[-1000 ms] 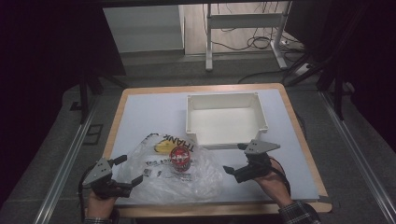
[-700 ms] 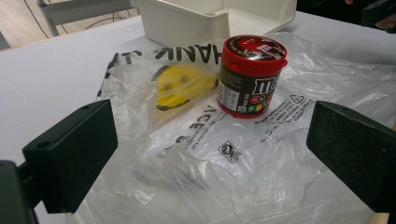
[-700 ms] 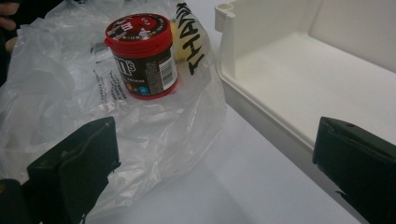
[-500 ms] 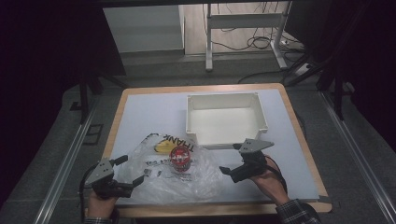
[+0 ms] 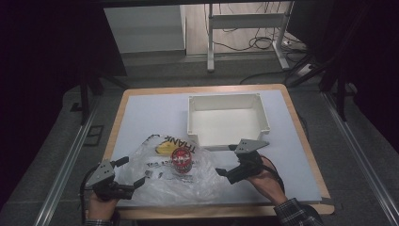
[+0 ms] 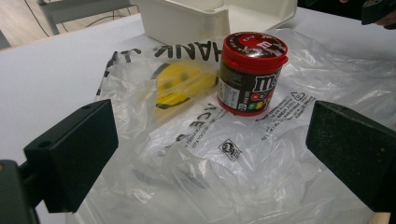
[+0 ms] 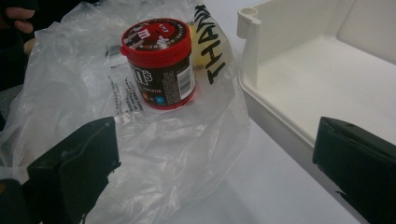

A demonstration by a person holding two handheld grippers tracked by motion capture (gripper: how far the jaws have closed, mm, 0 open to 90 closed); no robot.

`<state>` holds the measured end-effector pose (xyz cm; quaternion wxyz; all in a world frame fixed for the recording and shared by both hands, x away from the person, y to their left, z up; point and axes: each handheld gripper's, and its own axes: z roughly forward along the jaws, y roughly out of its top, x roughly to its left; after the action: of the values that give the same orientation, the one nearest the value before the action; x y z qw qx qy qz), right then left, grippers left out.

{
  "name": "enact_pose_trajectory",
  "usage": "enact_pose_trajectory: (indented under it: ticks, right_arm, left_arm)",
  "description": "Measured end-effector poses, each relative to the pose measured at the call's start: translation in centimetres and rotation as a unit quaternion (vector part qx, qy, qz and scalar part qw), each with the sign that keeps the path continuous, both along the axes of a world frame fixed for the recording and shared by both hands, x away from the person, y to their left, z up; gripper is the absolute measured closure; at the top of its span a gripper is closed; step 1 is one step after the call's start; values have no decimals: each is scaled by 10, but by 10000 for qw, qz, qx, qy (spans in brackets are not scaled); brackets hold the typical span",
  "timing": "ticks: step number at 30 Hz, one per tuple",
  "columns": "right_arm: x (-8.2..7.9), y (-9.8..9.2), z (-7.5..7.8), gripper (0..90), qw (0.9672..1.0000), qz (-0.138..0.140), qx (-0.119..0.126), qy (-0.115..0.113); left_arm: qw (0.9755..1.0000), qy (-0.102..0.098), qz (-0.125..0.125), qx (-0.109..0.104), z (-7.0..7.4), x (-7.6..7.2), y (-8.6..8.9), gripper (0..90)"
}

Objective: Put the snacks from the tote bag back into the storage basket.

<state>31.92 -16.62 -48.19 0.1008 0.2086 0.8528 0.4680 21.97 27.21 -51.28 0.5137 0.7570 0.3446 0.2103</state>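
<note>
Two grippers sit at the near table edge, one on each side of the plastic bag (image 5: 164, 176). We see the left gripper (image 5: 134, 173) held low at the bag's left edge, jaws spread wide and empty. The right gripper (image 5: 225, 162) is angled toward the bag's right edge, jaws likewise apart, holding nothing. On the flattened bag stands a red-lidded candy jar (image 6: 251, 74) with a partly legible "m" logo. The bag reads "THANK" (image 7: 212, 42); a yellow smiley print (image 6: 180, 84) shows beside the jar. The white bin (image 5: 227, 120) lies just behind
</note>
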Motion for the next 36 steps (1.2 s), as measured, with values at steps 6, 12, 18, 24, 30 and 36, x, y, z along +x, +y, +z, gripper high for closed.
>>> enact_pose_trajectory:
  ticks: [6, 12, 18, 24, 30, 36]
  right_arm:
    - [2, 5, 2, 6, 10000, 52, -7, 32]
    - [3, 12, 1, 6, 9999, 132, -47, 97]
    - [6, 21, 1, 7, 9996, 197, -141, 144]
    - [9, 28, -2, 7, 9995, 224, -185, 151]
    - [11, 36, -1, 7, 9992, 290, -208, 175]
    - [11, 44, -1, 8, 9987, 360, -316, 195]
  left_arm:
    - [10000, -9, -1, -4, 0, 0, 0, 23]
    - [10000, -9, -3, 8, 0, 0, 0, 23]
    - [10000, -2, -13, 18, 0, 0, -1, 23]
    - [10000, -9, -14, 18, 0, 0, -1, 23]
    - [10000, -14, -7, 20, 0, 0, 0, 23]
    - [10000, -15, -9, 20, 0, 0, 0, 23]
